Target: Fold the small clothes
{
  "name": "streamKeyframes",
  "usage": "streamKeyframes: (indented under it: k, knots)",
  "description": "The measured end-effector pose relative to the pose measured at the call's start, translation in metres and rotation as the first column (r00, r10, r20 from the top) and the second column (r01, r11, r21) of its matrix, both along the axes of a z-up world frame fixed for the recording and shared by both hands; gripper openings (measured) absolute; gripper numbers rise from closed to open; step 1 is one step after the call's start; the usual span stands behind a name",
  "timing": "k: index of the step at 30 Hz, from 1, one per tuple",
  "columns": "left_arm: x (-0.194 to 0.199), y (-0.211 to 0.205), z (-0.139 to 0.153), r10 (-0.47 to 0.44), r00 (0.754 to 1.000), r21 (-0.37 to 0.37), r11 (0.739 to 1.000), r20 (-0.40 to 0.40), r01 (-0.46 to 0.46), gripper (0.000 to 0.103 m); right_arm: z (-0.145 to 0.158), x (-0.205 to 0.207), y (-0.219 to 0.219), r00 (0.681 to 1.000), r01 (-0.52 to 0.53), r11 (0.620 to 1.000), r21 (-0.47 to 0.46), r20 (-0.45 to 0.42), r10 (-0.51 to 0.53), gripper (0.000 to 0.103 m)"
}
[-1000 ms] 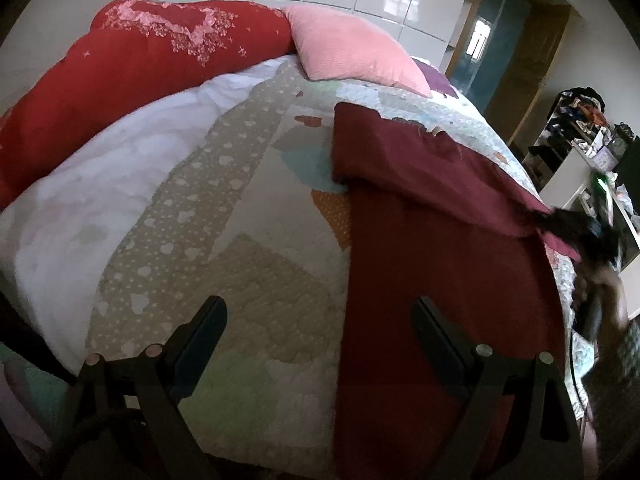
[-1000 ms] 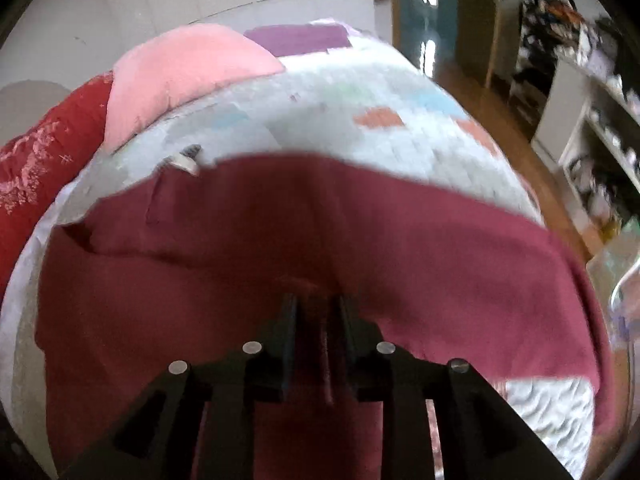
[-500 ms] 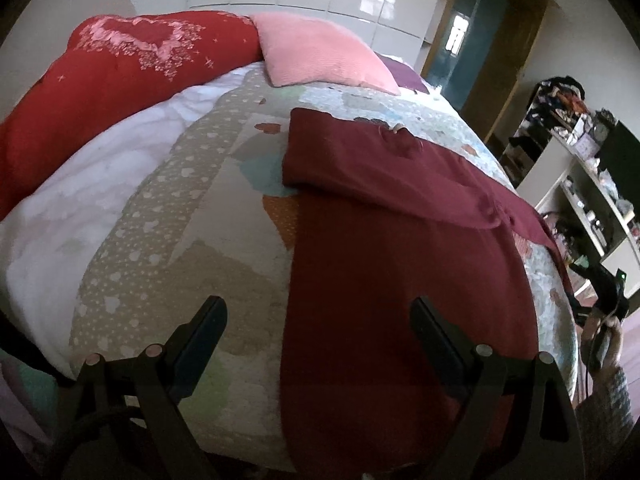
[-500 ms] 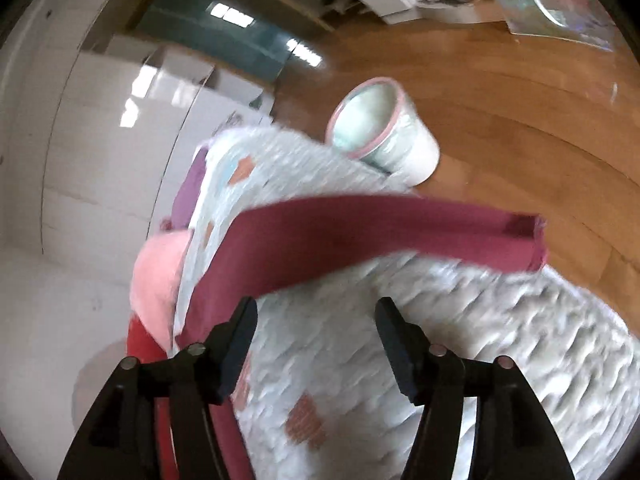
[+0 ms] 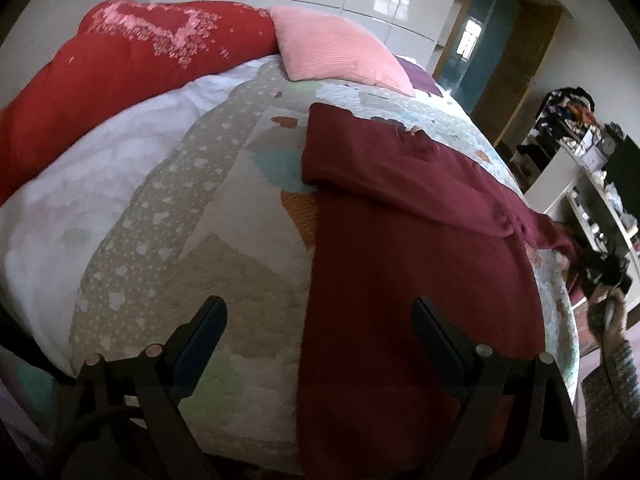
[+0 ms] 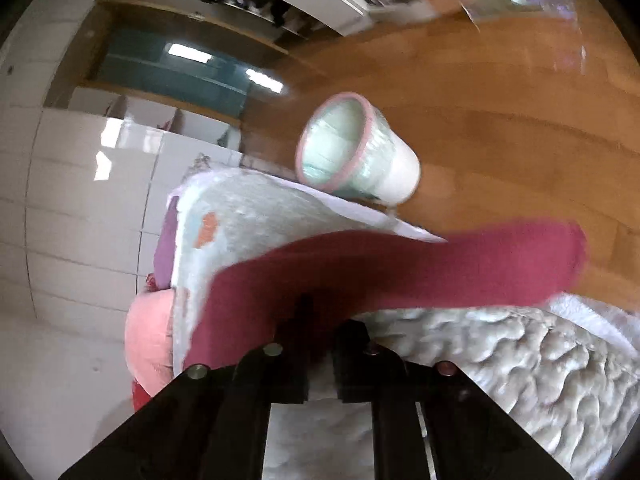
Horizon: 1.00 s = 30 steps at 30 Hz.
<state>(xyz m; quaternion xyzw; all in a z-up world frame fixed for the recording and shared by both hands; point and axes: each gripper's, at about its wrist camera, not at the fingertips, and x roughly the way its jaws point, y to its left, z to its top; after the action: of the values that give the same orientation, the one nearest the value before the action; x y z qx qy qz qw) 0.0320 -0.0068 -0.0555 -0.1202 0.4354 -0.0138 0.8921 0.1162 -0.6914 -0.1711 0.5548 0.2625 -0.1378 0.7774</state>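
Right gripper (image 6: 318,330) has just closed, jaws together and clamped on the sleeve (image 6: 460,268) of the maroon top (image 5: 420,280), which hangs off the bed's side edge toward the wood floor (image 6: 500,120). Left gripper (image 5: 316,332) hovers over the top's near hem with jaws wide apart, nothing between them. The top lies flat on the patchwork quilt (image 5: 200,240), its other sleeve already folded across the chest. Step in hand looks like the second sleeve fold. The next move likely calls for lifting the pinched sleeve and carrying it back over the body, laying it flat without dragging the rest; the left may need to pin the body. Risk: the cloth slips from the pinch. The only container is a pale bin with a pink rim (image 6: 356,148) on the floor beside the bed; its inside looks empty, though blur limits that. Red cushion (image 5: 120,64) and pink pillow (image 5: 332,52) sit at the head end.
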Motion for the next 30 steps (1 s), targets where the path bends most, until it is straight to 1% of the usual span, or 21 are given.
streamKeyframes:
  k: [2,4,5,7,9,11,13,14,16,17,18,19,20,21,22,23,25,26,27,28,30]
  knots:
    - [0.000,0.009,-0.005,0.015,1.000,-0.028,0.999,-0.004,-0.015,0.092,0.029,0.013,0.022,0.997,-0.061,0.998,-0.022,0.052,0.062,0.009]
    - [-0.002,0.015,-0.008,0.025,1.000,-0.052,0.998,-0.005,-0.026,0.092,0.069,0.035,0.062,0.982,-0.161,0.978,-0.130,0.074,0.172,0.009]
    - [-0.003,0.018,-0.008,0.029,1.000,-0.058,0.998,-0.002,-0.029,0.092,0.084,0.046,0.082,0.971,-0.208,0.962,-0.176,0.081,0.225,0.009]
    - [-0.007,0.024,-0.008,0.042,0.999,-0.061,0.997,0.006,-0.041,0.093,0.112,0.071,0.138,0.931,-0.323,0.902,-0.286,0.075,0.357,0.008]
    - [-0.010,0.034,-0.007,0.061,0.998,-0.070,0.996,0.016,-0.059,0.093,0.129,0.097,0.209,0.873,-0.438,0.792,-0.425,0.012,0.488,0.008]
    - [-0.012,0.043,-0.006,0.083,0.996,-0.079,0.994,0.023,-0.081,0.092,0.128,0.124,0.286,0.794,-0.552,0.664,-0.505,-0.074,0.604,0.008]
    - [-0.014,0.053,-0.006,0.102,0.994,-0.086,0.991,0.025,-0.100,0.092,0.114,0.144,0.347,0.719,-0.640,0.570,-0.516,-0.138,0.681,0.008]
    - [-0.015,0.057,-0.006,0.110,0.994,-0.089,0.990,0.026,-0.108,0.092,0.101,0.155,0.382,0.675,-0.682,0.505,-0.528,-0.188,0.714,0.008]
    - [-0.019,0.067,-0.007,0.129,0.991,-0.099,0.987,0.024,-0.126,0.092,0.072,0.170,0.438,0.599,-0.744,0.398,-0.536,-0.272,0.753,0.011]
    - [-0.021,0.071,-0.008,0.135,0.991,-0.104,0.986,0.023,-0.132,0.092,0.059,0.175,0.454,0.577,-0.765,0.372,-0.526,-0.302,0.758,0.012]
    - [-0.021,0.074,-0.007,0.138,0.990,-0.106,0.985,0.023,-0.135,0.092,0.042,0.180,0.472,0.552,-0.791,0.349,-0.503,-0.341,0.761,0.015]
    - [-0.023,0.077,-0.008,0.142,0.990,-0.109,0.984,0.025,-0.138,0.092,0.029,0.180,0.478,0.536,-0.805,0.336,-0.489,-0.356,0.766,0.026]
    - [-0.025,0.080,-0.008,0.145,0.989,-0.110,0.984,0.027,-0.141,0.092,0.022,0.179,0.485,0.526,-0.808,0.328,-0.489,-0.349,0.776,0.042]
    - [-0.025,0.081,-0.009,0.147,0.989,-0.111,0.983,0.027,-0.143,0.092,0.023,0.173,0.489,0.521,-0.801,0.320,-0.505,-0.327,0.789,0.051]
    - [-0.025,0.083,-0.010,0.148,0.989,-0.114,0.983,0.025,-0.145,0.092,0.025,0.167,0.492,0.507,-0.799,0.301,-0.520,-0.315,0.802,0.064]
    - [-0.024,0.084,-0.011,0.149,0.989,-0.121,0.982,0.022,-0.146,0.092,0.029,0.160,0.496,0.476,-0.809,0.267,-0.523,-0.317,0.820,0.071]
    - [-0.024,0.084,-0.012,0.148,0.989,-0.143,0.979,0.019,-0.144,0.092,0.038,0.153,0.497,0.419,-0.827,0.212,-0.522,-0.318,0.850,0.071]
    - [-0.024,0.082,-0.013,0.146,0.989,-0.147,0.979,0.019,-0.142,0.092,0.040,0.144,0.494,0.399,-0.835,0.207,-0.509,-0.302,0.866,0.071]
    - [-0.024,0.081,-0.013,0.142,0.990,-0.147,0.979,0.018,-0.138,0.092,0.045,0.140,0.488,0.394,-0.836,0.204,-0.509,-0.298,0.869,0.071]
    - [-0.025,0.078,-0.013,0.134,0.991,-0.146,0.981,0.019,-0.129,0.092,0.048,0.134,0.482,0.405,-0.828,0.209,-0.520,-0.299,0.864,0.070]
    - [-0.025,0.074,-0.015,0.116,0.993,-0.131,0.985,0.017,-0.113,0.092,0.057,0.122,0.460,0.454,-0.807,0.239,-0.539,-0.307,0.837,0.070]
